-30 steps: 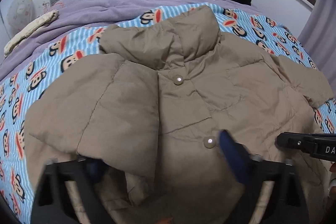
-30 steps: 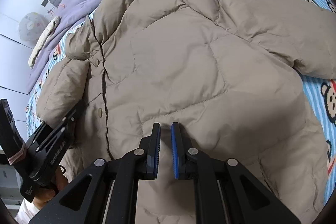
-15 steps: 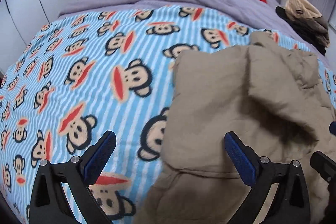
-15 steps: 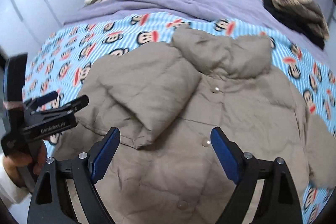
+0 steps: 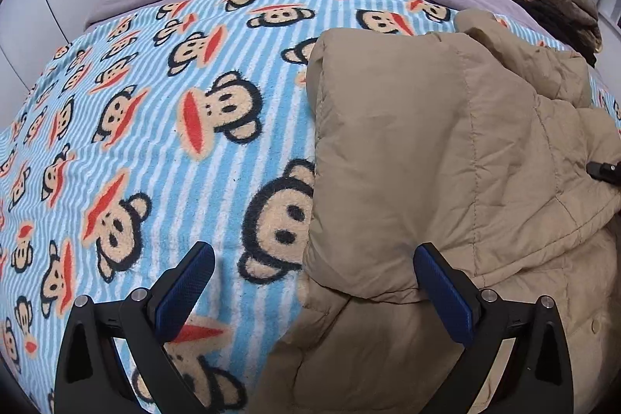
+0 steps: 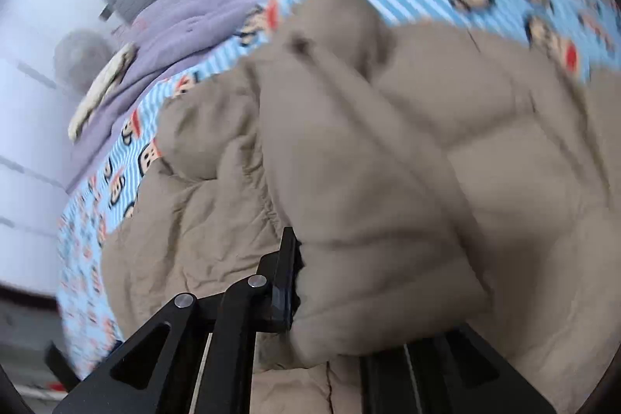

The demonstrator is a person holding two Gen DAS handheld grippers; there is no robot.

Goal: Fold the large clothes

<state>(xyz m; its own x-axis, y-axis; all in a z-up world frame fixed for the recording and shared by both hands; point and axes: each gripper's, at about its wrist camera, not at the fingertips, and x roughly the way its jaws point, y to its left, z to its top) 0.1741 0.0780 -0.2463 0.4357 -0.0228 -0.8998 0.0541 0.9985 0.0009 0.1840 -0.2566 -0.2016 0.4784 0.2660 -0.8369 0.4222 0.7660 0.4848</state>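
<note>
A tan puffer jacket [image 5: 446, 150] lies on the bed, spread over a blue striped monkey-print blanket [image 5: 155, 127], with one sleeve [image 5: 388, 161] already laid in across the body. The step in hand looks like the second sleeve fold. The left tool [image 5: 310, 293] hovers with its fingers spread wide, holding nothing, straddling the jacket's outer edge where it meets the blanket. In the right wrist view, which is badly motion-blurred, the right tool [image 6: 330, 301] seems to be pinching a thick padded flap [image 6: 368, 220], probably the other sleeve, lifted above the jacket body; only one finger [image 6: 285, 282] shows clearly, so the grip is a fair guess rather than certain

Next, the lifted flap should be carried across the front and laid flat on the first sleeve, then let go. After that the left tool could take the hem for the lengthwise fold. The padding is springy, so pressing it down will likely be needed
</note>
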